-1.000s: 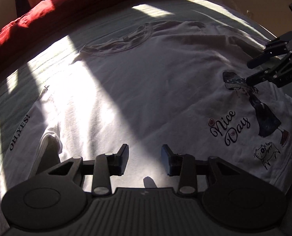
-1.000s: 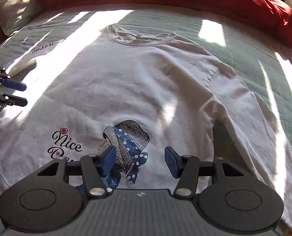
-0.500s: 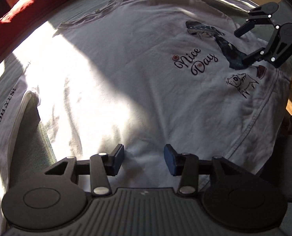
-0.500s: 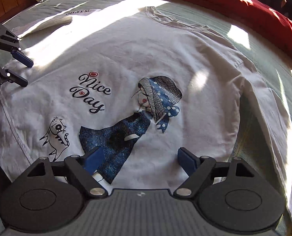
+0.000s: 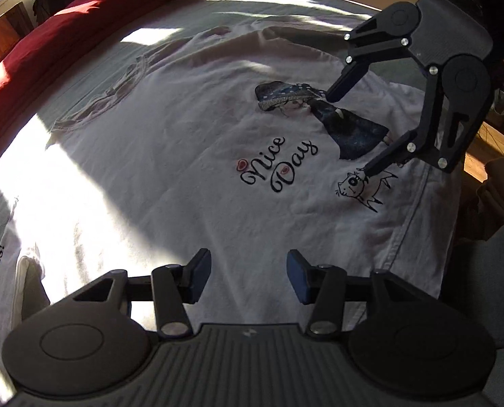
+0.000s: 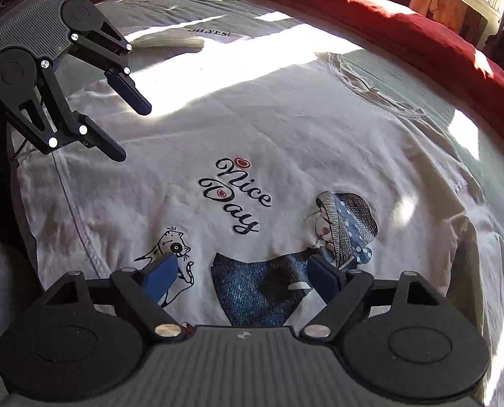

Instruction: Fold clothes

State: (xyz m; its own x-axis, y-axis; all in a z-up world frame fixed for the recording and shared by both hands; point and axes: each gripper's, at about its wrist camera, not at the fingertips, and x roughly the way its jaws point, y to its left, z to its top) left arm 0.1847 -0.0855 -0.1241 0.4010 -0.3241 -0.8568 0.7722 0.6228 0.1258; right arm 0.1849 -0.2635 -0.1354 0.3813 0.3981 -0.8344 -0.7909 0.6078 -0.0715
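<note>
— Jaws? 
— Both released: left gripper (image 5: 248,273) is opening over bare cloth, gripping nothing; right gripper (image 6: 241,276) spread wide above the print.
— And the T-shirt (image 5: 170,156)?
— Flat, face up on the green bed (image 5: 191,17), red duvet (image 6: 387,10) beyond

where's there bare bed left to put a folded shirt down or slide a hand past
Bare green bedspread runs as a strip between the shirt's collar and the red blanket; another patch lies beyond the sleeve in the left view. The near hem is crowded: the left gripper and right gripper hover there, open.
</note>
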